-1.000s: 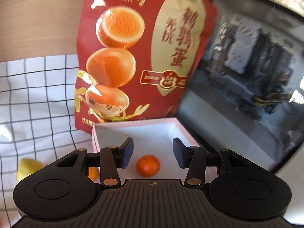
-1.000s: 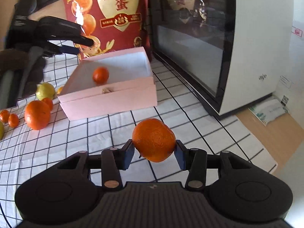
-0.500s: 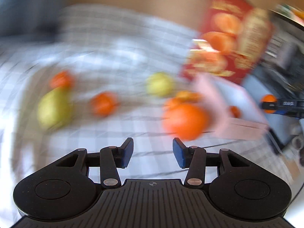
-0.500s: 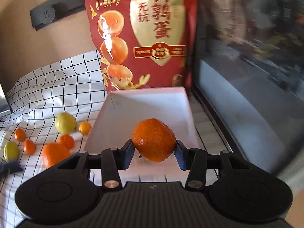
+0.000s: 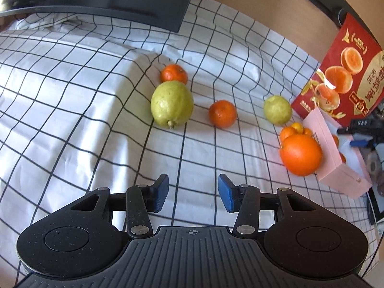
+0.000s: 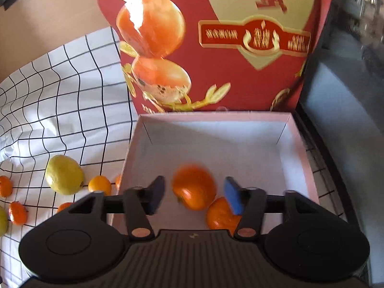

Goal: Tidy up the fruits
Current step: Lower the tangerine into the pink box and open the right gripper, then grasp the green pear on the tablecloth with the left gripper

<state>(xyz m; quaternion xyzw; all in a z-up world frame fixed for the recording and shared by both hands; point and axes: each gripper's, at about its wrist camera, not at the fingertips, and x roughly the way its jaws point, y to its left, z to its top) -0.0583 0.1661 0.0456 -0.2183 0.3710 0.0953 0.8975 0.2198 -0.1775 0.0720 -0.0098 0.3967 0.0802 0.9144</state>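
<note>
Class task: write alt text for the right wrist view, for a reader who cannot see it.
The open right tongs hover over a pink box with a blurred orange between the fingers and a second orange lying inside. A red snack bag stands behind the box, and more fruit, including a yellow-green one, lies on the checked cloth at left.

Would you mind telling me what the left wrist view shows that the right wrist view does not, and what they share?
Only the left wrist view shows the large orange beside the pink box, the big green fruit out on the checked cloth, and the open, empty left tongs. Only the right wrist view shows the box floor, where two mandarins lie under the open right tongs. Both show the box, the cloth, the red snack bag and the smaller green fruit.
</note>
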